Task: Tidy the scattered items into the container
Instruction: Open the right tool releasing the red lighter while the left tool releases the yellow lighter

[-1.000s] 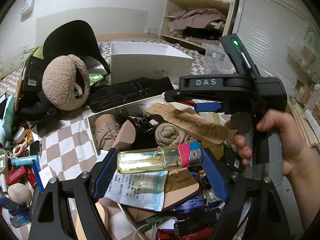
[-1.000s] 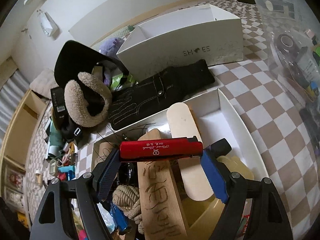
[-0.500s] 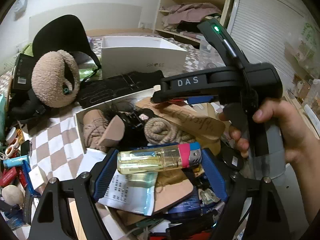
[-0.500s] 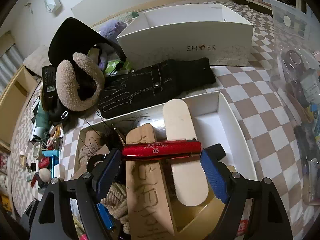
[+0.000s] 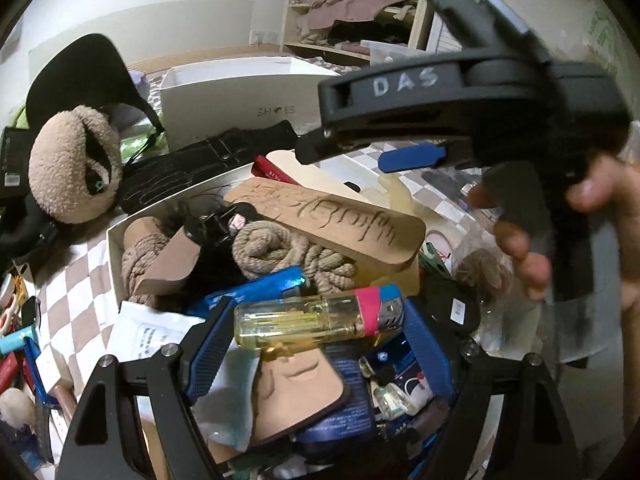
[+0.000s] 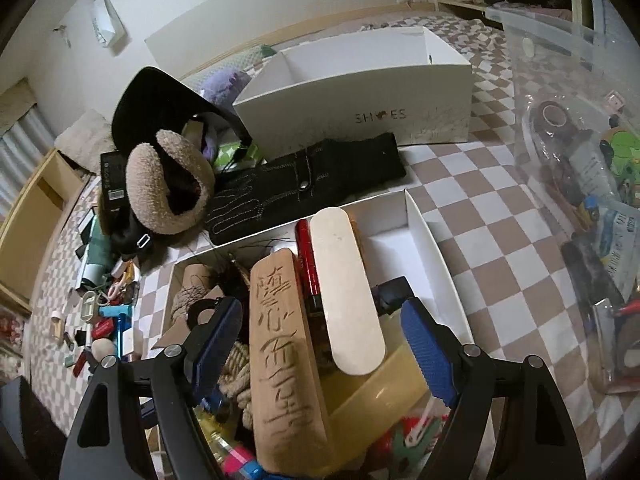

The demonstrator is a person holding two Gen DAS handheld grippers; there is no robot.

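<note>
**Lighter over a crowded tray, one gripper free**

The lighter (image 5: 318, 318) sat crosswise, pinched by the left gripper (image 5: 316, 344), just above the near end of the white tray (image 6: 420, 224). The red case (image 6: 306, 256) lay inside the tray beside the pale board (image 6: 346, 292); the right gripper (image 6: 320, 344) hung above it with jaws apart and nothing between them. Step judged: drop-off. Next likely called for lowering and letting go over a gap. Bare floor showed only at the tray's far right corner; the carved wooden block (image 5: 332, 216) and rope (image 5: 288, 250) filled the rest. The tray's right wall and the right gripper stood close.

Clear glossy plastic lighter (image 5: 316, 317); matt carved wood block (image 6: 284, 364); fuzzy earmuffs (image 6: 168, 188).
</note>
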